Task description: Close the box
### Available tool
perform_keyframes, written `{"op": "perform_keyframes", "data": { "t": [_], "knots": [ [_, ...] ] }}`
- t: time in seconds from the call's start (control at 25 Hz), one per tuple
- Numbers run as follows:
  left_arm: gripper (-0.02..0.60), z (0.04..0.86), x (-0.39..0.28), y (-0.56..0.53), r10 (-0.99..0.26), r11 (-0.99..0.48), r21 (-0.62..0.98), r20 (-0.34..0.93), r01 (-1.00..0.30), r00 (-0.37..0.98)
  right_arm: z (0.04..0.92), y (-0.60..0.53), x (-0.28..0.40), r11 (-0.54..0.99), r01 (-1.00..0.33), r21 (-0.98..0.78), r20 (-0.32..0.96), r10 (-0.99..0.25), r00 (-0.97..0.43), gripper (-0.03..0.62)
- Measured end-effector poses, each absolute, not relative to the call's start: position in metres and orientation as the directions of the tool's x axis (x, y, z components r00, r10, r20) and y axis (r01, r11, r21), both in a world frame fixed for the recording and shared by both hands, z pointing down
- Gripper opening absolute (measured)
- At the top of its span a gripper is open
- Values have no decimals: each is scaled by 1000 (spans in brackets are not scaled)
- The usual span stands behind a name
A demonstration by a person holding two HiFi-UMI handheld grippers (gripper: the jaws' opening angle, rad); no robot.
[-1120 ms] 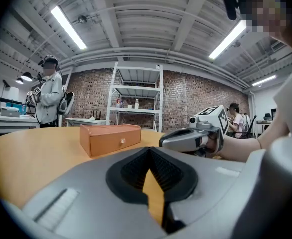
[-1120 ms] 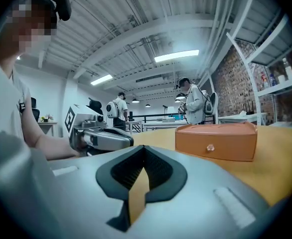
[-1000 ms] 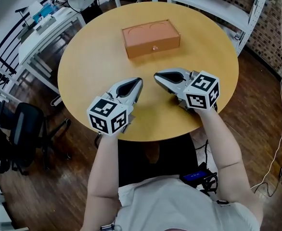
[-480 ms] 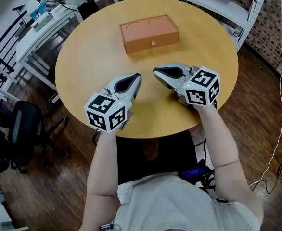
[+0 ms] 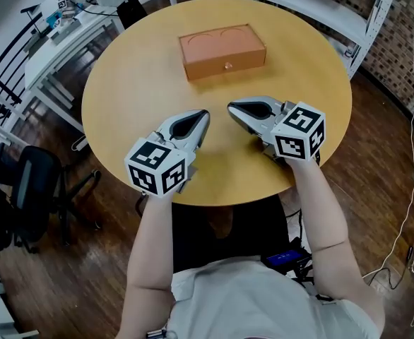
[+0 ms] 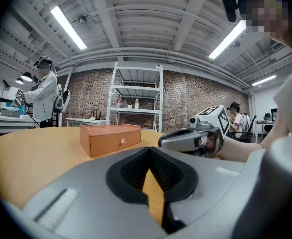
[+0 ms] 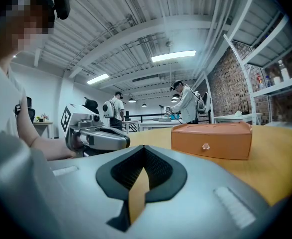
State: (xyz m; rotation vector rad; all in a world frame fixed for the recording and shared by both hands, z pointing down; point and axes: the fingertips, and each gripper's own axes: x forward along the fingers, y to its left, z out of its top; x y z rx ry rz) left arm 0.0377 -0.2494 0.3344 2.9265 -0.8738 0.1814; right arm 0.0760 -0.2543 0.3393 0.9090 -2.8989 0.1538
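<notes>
The box (image 5: 222,50) sits on the far half of the round table (image 5: 122,104), a little right of centre, with its long front face and small knob (image 5: 227,66) turned towards the near edge. From all three views its lid looks down and flush, so the task seems done or nearly so. I cannot tell whether a catch has seated.

The left gripper (image 5: 203,114) and right gripper (image 5: 230,107) rest side by side on the near half of the table, well apart from the box. Their tips angle towards each other. Both pairs of jaws are together with nothing between them.

The box looks stiff and hard-walled, probably light, with smooth orange sides. On this smooth tabletop it would likely slide if shoved from the front. If the lid needs seating, the best place is its flat top near the front edge, above the knob, pressed straight down with closed tips. The other gripper could brace the far or side wall. The knob looks small and is a poor hold.
</notes>
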Motion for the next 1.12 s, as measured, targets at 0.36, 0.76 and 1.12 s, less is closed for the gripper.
{"op": "perform_keyframes", "data": {
  "t": [0.36, 0.76, 1.12],
  "knots": [
    [2, 335, 37, -248, -541, -834, 45, 136, -551, 830, 341, -253, 76, 817, -573, -67, 126, -563, -817, 0],
    [2, 335, 37, -249, -540, -834, 45, 136, -549, 831, 340, -254, 76, 816, -574, -66, 125, -564, -816, 0],
    [2, 336, 37, -249, -540, -834, 45, 137, -550, 830, 341, -254, 75, 816, -573, -68, 124, -563, -817, 0]
  ]
}}
